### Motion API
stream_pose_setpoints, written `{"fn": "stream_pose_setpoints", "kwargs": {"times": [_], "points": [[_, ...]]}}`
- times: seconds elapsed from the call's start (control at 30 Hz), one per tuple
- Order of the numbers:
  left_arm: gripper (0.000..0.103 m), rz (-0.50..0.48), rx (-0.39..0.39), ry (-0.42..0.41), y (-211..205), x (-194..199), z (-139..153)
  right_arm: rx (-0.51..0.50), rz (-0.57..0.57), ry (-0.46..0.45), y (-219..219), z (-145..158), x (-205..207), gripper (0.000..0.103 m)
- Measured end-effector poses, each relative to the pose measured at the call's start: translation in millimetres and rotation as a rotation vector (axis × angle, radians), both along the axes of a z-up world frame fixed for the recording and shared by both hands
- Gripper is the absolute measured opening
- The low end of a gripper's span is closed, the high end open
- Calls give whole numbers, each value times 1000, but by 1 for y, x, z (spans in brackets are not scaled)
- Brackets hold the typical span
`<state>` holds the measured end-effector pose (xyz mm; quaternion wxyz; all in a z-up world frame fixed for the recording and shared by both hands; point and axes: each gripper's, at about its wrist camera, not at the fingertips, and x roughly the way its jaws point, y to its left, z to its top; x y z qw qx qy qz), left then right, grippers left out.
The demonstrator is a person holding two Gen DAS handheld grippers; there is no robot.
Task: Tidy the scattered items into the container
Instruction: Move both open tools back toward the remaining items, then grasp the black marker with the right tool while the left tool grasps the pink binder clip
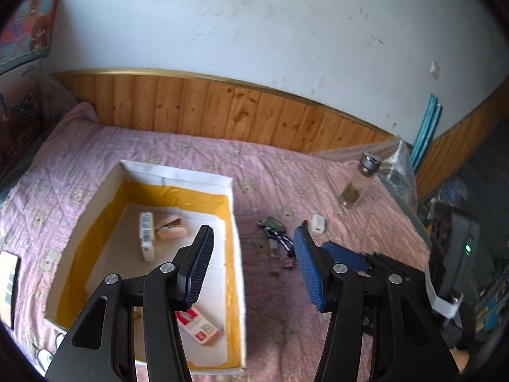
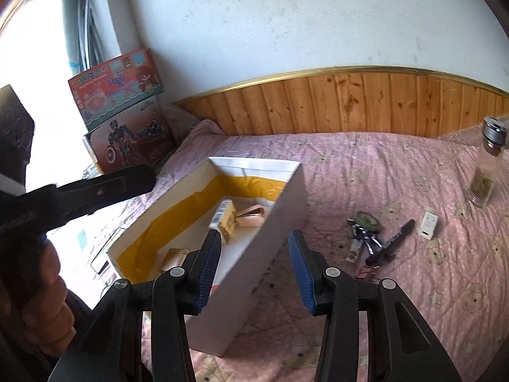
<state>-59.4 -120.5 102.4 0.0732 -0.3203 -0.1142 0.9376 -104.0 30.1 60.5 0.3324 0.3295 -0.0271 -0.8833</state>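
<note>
Left gripper fingers wide, empty; right gripper fingers wide, empty, above box wall.

my left gripper is black with blue ribbed pads, and my right gripper matches it. the box is white outside, lined in yellow, with a white floor. at its 3 o'clock lies a black pen beside a white adapter. the bed cover is pink with pale dots and little bear prints. at 12 o'clock the wall panelling is orange-brown knotty wood under a gold trim.
</note>
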Motion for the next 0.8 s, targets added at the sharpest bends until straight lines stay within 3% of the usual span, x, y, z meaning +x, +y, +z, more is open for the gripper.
{"fn": "stream_pose_setpoints", "kwargs": {"times": [0.23,0.47,0.63,0.77,0.8], "points": [[55,-111,37,-101,48,-25,-31,-22,-192,-207,60,-48,-73,46],[55,-79,48,-207,63,-59,-73,-48,-270,-418,83,-107,-140,46],[55,-78,47,-269,75,-76,-102,-44,-280,-457,84,-128,-179,46],[55,-77,52,-314,86,-93,-122,16,-269,-462,75,-149,-201,46],[55,-76,51,-326,89,-98,-127,29,-262,-452,74,-154,-205,39]]}}
